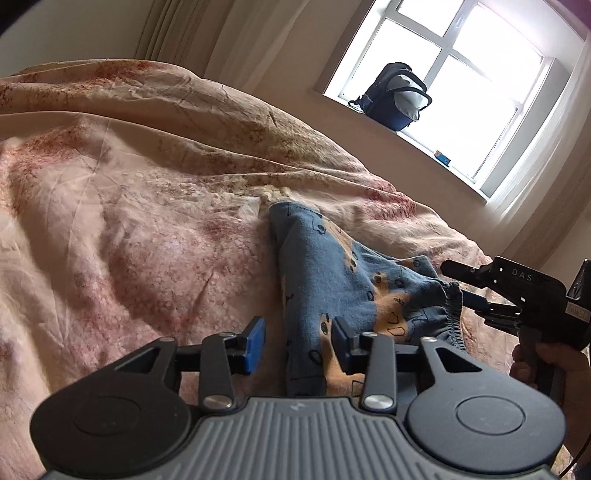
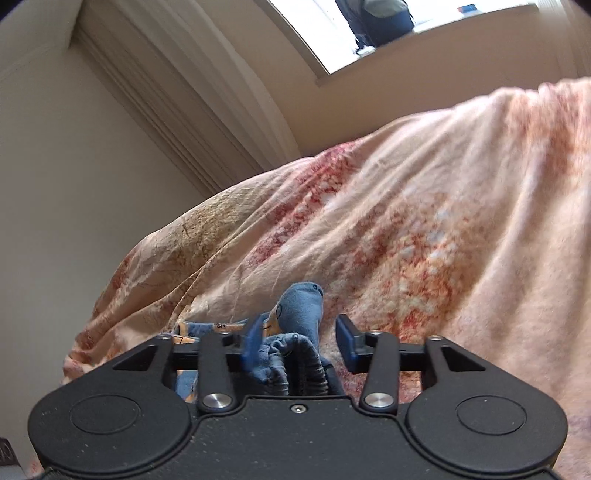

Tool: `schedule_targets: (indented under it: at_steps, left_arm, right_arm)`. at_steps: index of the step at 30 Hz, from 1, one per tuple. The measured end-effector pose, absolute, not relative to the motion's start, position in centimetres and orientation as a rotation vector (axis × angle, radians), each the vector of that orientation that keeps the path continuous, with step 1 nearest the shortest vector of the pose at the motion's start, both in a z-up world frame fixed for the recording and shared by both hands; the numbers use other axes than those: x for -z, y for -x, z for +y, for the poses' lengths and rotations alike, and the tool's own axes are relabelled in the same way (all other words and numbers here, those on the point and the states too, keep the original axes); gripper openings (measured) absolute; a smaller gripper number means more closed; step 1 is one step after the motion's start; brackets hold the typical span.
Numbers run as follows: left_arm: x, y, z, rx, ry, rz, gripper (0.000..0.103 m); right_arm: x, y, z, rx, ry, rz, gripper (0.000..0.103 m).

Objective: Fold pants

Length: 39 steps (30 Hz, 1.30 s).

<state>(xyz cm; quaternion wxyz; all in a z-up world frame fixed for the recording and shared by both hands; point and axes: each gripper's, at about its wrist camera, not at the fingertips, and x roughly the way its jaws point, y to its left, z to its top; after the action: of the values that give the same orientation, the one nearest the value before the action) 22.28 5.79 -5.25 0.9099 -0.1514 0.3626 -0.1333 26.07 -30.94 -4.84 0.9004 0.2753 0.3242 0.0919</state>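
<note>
Left wrist view: a dark blue bag [image 1: 395, 96] stands on the windowsill [image 1: 439, 147], its top gaping on a pale lining; what it holds cannot be made out. A small blue object [image 1: 443, 158] sits further along the sill. The pants [image 1: 332, 273], blue with orange figures, lie bunched on the pink floral bedspread [image 1: 129, 221]. The left gripper [image 1: 298, 339] is released, its blue pads apart with a fold of the pants between them. At the right edge a hand [image 1: 543, 365] holds the right gripper [image 1: 458, 284], its tips at the gathered waistband.

Right wrist view: the right gripper [image 2: 301, 341] stands released too, the waistband of the pants [image 2: 299, 306] heaped between the spread pads and partly hidden by the housing. The bedspread [image 2: 424, 221] rises behind, a pleated curtain [image 2: 192, 122] hangs beside the cream wall, and the bag [image 2: 380, 22] is cut off at the top.
</note>
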Motion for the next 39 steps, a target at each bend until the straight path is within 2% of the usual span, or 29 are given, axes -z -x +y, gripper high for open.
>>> schedule_targets:
  at_steps: [2, 5, 7, 10, 27, 39]
  left_arm:
    - [4.5, -21.7, 5.7, 0.263, 0.302, 0.726, 0.071]
    - [3.0, -20.8, 5.3, 0.264, 0.289, 0.683, 0.085]
    - [1.9, -20.2, 4.8, 0.265, 0.271, 0.665, 0.093]
    - [0.2, -19.1, 4.2, 0.264, 0.243, 0.635, 0.103]
    - [-5.9, -8.7, 2.8, 0.164, 0.085, 0.444, 0.103]
    - [-4.1, -3.8, 1.7, 0.149, 0.039, 0.405, 0.103]
  right_arm:
    - [4.0, -25.3, -30.7, -0.194, -0.530, 0.643, 0.065]
    - [2.4, -23.8, -30.1, -0.196, -0.465, 0.602, 0.078]
    - [1.0, -22.4, -30.1, -0.187, -0.440, 0.569, 0.090]
    - [-0.9, -20.6, -30.0, -0.179, -0.395, 0.526, 0.100]
    - [-7.1, -6.4, -28.6, -0.171, -0.241, 0.336, 0.102]
    - [-6.0, 1.0, -28.1, -0.133, -0.267, 0.362, 0.102]
